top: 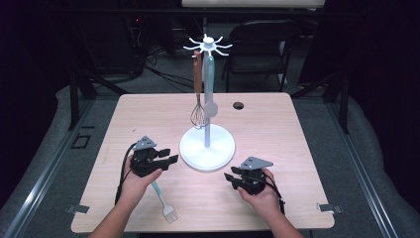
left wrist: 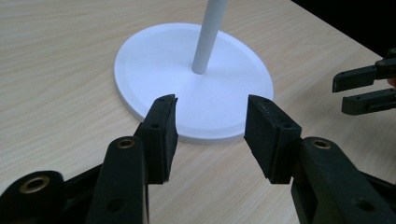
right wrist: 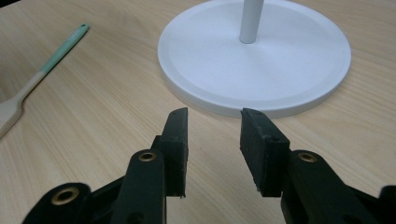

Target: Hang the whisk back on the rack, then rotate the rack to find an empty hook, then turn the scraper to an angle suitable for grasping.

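In the high view, the white stand [top: 207, 147] is sitting mid-table with a whisk [top: 198, 115] and a spatula [top: 210, 89] hanging from its top. The left gripper [top: 167, 156] is hovering just left of the stand's base, jaws spread and holding nothing; the right gripper [top: 230, 174] is hovering just right of it, also empty. The brush [top: 164, 200] is lying nearer the person than the base, beside the left hand.

In the left gripper view, the left gripper [left wrist: 211, 122] is gaping wide, its pads framing the base rim [left wrist: 205, 136] without touching.

In the right gripper view, the right gripper [right wrist: 214, 128] is standing partly open and empty just short of the base [right wrist: 254, 60]; the brush [right wrist: 42, 77] is lying well left of it.
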Tool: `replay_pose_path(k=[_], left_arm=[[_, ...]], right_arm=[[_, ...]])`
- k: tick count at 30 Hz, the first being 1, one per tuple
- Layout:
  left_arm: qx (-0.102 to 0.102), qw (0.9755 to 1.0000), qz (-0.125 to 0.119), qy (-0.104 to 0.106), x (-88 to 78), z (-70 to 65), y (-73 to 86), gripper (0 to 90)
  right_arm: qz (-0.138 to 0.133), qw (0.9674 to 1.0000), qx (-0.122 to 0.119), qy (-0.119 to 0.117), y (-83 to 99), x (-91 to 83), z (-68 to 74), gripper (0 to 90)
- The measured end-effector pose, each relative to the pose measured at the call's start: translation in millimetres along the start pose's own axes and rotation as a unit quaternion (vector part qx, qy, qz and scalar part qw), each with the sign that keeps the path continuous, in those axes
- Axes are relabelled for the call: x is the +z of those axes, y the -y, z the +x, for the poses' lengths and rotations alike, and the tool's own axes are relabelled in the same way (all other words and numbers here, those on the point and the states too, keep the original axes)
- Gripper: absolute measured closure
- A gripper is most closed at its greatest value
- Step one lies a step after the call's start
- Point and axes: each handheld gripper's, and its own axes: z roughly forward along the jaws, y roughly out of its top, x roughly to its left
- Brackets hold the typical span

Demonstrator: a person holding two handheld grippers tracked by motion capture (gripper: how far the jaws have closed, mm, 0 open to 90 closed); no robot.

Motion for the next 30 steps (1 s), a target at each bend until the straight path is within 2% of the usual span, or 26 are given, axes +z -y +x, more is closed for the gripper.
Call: replay_pose_path(k=[8,13,17,22,26,30], left_arm=[[-0.003,0.9999,0.011,-0.008,1.5,7.7,13.9,53.4],[-0.006,0.9999,0.010,-0.010,1.8,9.7,15.9,53.2],[-0.009,0.9999,0.008,-0.010,1.0,10.5,15.7,53.2],[-0.011,0.9998,0.009,-0.012,0.6,12.0,15.9,54.1],[-0.013,0.9997,0.008,-0.017,1.2,14.0,16.9,54.4],[-0.014,0.9997,0.011,-0.016,1.3,14.0,17.3,54.4]], right_arm=[[-0.001,1.0000,-0.007,0.007,0.2,0.1,0.1,62.0],[-0.008,0.9999,0.005,0.007,-1.3,-2.4,-2.6,62.8],[-0.007,0.9999,0.005,0.010,-4.2,-4.2,-6.3,63.8],[-0.001,0.9998,0.007,0.018,-10.4,-6.6,-10.6,64.0],[0.014,0.9995,0.016,0.024,-19.0,-7.4,-16.0,63.7],[0.012,0.9992,0.024,0.029,-29.1,-10.2,-21.9,64.7]])
